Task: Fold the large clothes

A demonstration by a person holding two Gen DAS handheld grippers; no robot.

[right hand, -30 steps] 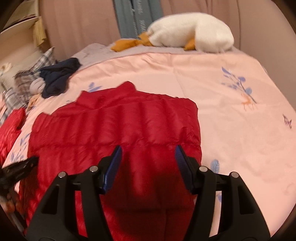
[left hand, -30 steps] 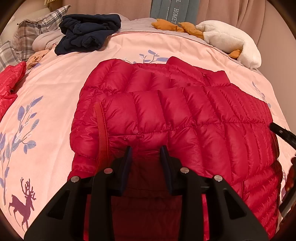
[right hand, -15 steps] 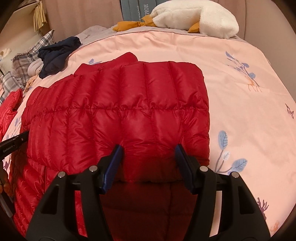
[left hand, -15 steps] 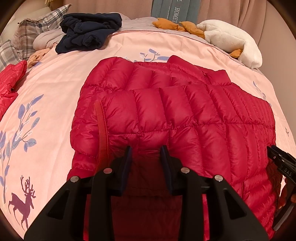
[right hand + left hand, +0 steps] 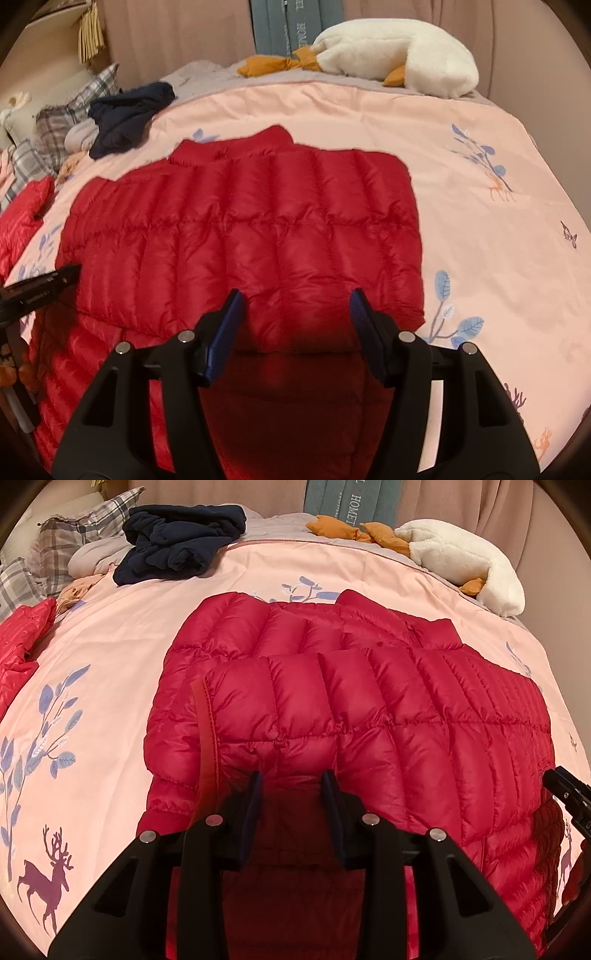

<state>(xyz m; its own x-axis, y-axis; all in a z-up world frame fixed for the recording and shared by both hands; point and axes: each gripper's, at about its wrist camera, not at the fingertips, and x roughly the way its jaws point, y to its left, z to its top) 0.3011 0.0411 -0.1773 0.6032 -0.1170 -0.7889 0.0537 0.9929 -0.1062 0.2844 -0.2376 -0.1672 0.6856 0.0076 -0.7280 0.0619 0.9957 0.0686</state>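
Note:
A red quilted down jacket lies on the pink bed cover, its lower part folded up over the upper part; it also shows in the right wrist view. My left gripper hovers at the near left of the folded edge, its jaws a moderate gap apart with nothing between them. My right gripper hovers at the near right of the jacket with its jaws wide apart and empty. The left gripper's tip also shows in the right wrist view.
The pink bed cover has leaf and deer prints. A dark navy garment, plaid pillows, another red garment and a white plush goose lie near the far and left edges.
The right gripper dipped toward the jacket and has drawn back and up a little. The left gripper stayed nearly still. The jacket fold lies flatter.

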